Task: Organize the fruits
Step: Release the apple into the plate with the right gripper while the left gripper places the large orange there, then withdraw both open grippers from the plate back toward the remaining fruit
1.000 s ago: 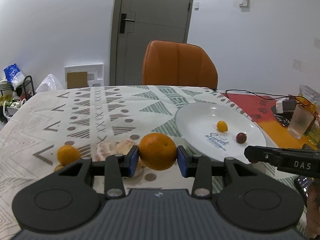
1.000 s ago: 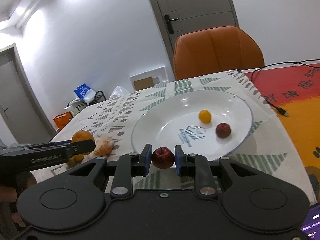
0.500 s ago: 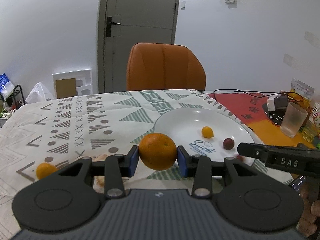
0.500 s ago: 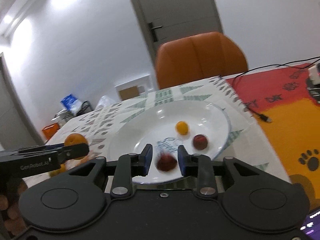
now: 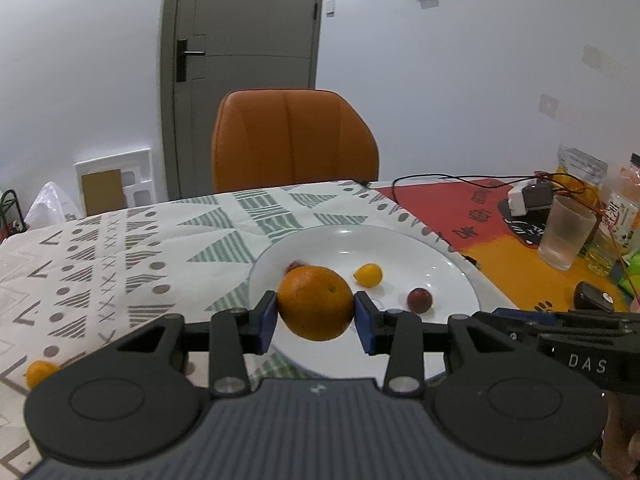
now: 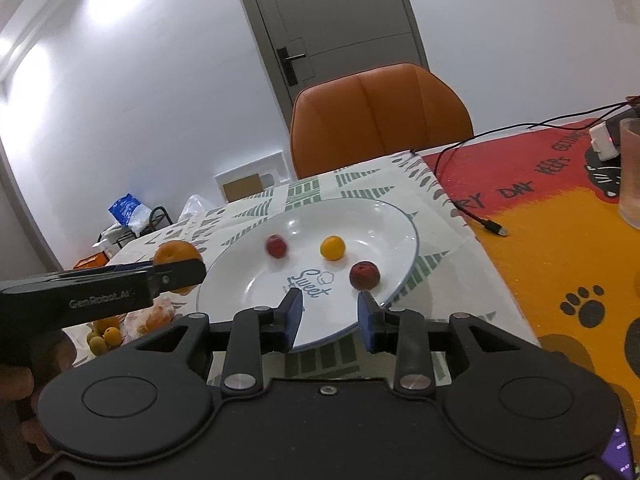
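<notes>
Since a second ago, the dark red round fruit (image 6: 276, 246) has left the right gripper (image 6: 328, 310), whose blue pads stand apart and empty, and lies blurred on the glossy white round plate (image 6: 384, 220) mid-frame. Lower centre, the left gripper (image 5: 315, 317) clamps a dimpled round orange (image 5: 315, 303) above the plate's near rim. Only the right view shows the loose citrus pieces (image 6: 154, 316) at lower left.

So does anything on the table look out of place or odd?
One dark red fruit on the white plate looks motion-blurred, perhaps rolling. Left of the plate, peeled citrus lies among loose small fruits.
</notes>
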Available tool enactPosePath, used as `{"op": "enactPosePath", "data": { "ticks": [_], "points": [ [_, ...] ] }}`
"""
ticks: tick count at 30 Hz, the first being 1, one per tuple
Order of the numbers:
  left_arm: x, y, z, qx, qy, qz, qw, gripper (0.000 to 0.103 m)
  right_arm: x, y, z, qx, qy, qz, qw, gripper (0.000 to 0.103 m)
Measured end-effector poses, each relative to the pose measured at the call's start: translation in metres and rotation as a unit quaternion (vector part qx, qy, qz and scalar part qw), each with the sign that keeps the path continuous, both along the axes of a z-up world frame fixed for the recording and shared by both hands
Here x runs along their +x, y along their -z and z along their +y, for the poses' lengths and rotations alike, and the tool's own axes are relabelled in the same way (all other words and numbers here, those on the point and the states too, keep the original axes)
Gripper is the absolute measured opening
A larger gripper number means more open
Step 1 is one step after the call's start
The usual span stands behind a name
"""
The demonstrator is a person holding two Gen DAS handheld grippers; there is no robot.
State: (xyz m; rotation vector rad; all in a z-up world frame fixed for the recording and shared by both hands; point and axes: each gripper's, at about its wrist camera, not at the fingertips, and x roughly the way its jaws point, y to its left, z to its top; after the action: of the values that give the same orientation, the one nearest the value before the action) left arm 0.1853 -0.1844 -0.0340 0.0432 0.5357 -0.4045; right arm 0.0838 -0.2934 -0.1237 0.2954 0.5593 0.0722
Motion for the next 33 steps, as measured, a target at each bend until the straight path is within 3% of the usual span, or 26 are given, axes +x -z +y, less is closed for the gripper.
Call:
{"op": "enactPosePath", "data": {
  "ticks": [16, 19, 27, 33],
  "points": [
    [-0.006, -0.003, 0.006, 0.016, -0.024, 0.004, 0.9996, 0.044, -0.013, -0.003, -0.004, 0.011, 0.004, -0.006, 1.0, 0.035],
    [-0.01, -0.005, 0.013, 0.018, -0.032, 0.002, 0.9993, 0.049, -0.014, -0.005, 0.0, 0.01, 0.002, -0.009, 1.0, 0.038],
    [-0.022, -0.012, 0.038, 0.014, -0.065, -0.006, 0.9978, 0.077, -0.017, -0.01, 0.013, 0.007, -0.009, -0.015, 1.0, 0.048],
    [-0.029, -0.016, 0.059, 0.006, -0.095, -0.002, 0.9955, 0.081, -0.019, -0.015, 0.026, 0.001, -0.017, -0.024, 1.0, 0.064]
  ]
}}
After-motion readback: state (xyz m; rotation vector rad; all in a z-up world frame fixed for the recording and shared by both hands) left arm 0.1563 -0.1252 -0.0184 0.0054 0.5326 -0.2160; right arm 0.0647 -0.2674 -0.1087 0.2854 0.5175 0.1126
